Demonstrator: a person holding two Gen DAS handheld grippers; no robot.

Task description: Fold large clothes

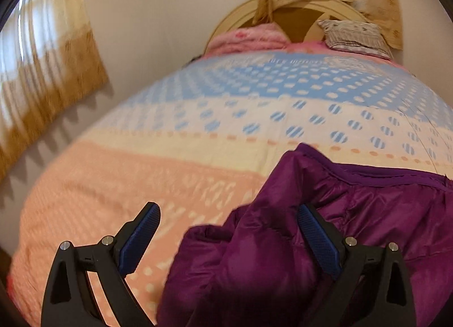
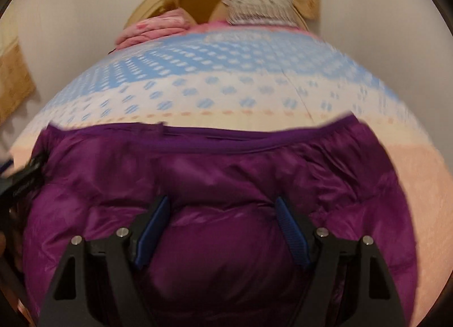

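A purple puffer jacket (image 1: 354, 213) lies on the patterned bedspread (image 1: 170, 162) at the near end of the bed. In the left wrist view my left gripper (image 1: 228, 212) is open above the jacket's left edge, with a puffy fold of it between the blue pads (image 1: 317, 236). In the right wrist view the jacket (image 2: 226, 168) spreads wide across the bed, its hem band toward the headboard. My right gripper (image 2: 222, 206) is open just above the jacket's middle, and a bulge of the fabric rises between its fingers (image 2: 288, 225). Neither gripper holds the jacket.
The bedspread (image 2: 240, 94) runs to a rounded headboard (image 1: 294, 24). A pink folded blanket (image 1: 249, 36) and a patterned pillow (image 1: 354, 34) lie at the head. Tan curtains (image 1: 42, 77) hang on the left wall and behind the headboard. A dark object (image 2: 25, 179) sits at the jacket's left edge.
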